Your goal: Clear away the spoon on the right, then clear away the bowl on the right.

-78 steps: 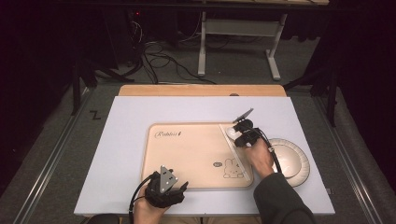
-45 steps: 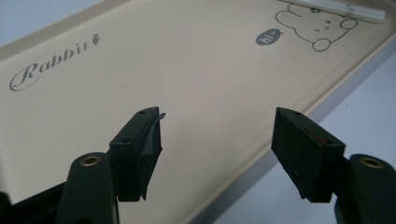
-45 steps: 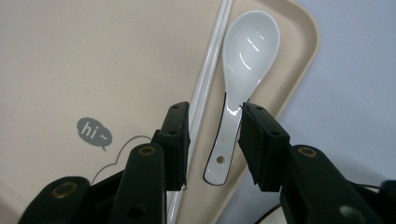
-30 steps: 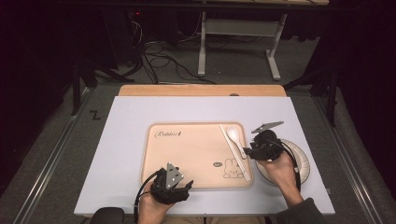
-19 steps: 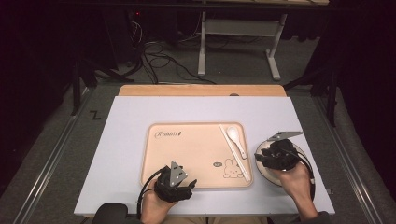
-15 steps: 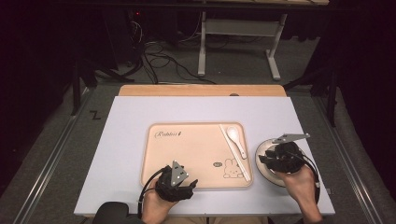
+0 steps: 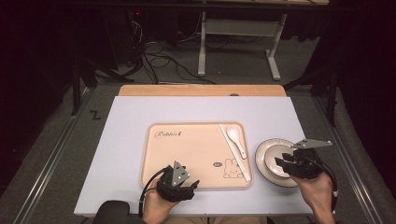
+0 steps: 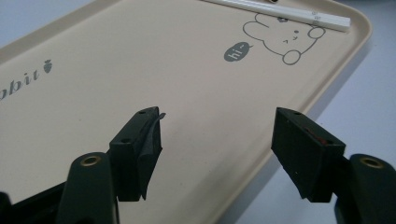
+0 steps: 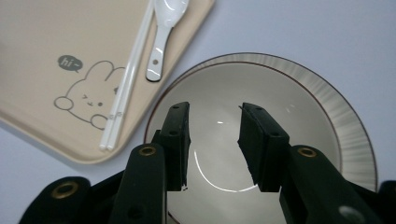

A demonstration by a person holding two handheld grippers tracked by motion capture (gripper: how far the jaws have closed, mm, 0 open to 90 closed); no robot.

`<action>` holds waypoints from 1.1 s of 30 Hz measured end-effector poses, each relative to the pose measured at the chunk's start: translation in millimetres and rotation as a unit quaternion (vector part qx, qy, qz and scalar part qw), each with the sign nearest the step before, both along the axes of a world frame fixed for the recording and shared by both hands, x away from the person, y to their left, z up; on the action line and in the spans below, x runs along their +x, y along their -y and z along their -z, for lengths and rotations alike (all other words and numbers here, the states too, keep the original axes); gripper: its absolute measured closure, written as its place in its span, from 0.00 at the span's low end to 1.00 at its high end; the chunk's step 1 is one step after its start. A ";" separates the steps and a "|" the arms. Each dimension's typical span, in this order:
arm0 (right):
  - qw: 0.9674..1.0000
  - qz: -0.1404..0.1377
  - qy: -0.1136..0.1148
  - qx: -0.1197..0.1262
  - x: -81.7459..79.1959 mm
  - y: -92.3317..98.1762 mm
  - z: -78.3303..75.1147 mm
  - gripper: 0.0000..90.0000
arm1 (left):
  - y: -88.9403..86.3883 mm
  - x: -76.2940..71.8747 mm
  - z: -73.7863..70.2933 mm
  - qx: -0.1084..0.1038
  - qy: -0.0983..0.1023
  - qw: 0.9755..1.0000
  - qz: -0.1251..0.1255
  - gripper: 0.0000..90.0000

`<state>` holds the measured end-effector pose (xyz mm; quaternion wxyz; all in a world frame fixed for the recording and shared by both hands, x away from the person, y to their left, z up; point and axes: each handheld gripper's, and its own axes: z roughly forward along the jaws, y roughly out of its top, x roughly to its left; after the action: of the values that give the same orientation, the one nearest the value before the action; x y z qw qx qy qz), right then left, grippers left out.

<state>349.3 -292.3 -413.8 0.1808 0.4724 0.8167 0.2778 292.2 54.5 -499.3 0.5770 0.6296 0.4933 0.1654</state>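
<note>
Right gripper (image 9: 212, 140): jaws part-open, empty, above plate (image 9: 345, 121).
Left gripper (image 8: 217, 144): jaws wide apart, empty, over tray (image 8: 140, 60) edge.

The tray (image 7: 187, 154) reads "Rabbit" in script, and a speech bubble (image 9: 70, 62) beside its rabbit drawing says "hi~".

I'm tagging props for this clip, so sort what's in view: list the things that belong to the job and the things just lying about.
In the job:
- right gripper, open above the bowl
- bowl
- tray
- spoon
- chopsticks
- left gripper, open at the tray's edge

Lying about:
- cables on the floor
- metal stand
</note>
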 end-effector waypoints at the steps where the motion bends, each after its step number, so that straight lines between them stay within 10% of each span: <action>1: 1.000 0.003 0.002 -0.005 -0.3 2.2 0.1 0.71 | -0.5 -0.1 -0.3 0.000 0.000 1.000 0.000 0.37; 33: 0.999 0.049 0.019 -0.008 7.1 41.3 -2.9 0.69 | 4.4 -3.2 6.8 0.030 0.005 1.000 -0.005 0.37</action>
<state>356.3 -333.7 -411.0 0.2137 0.5045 0.7914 0.2713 289.0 50.1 -506.1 0.5596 0.6435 0.4879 0.1862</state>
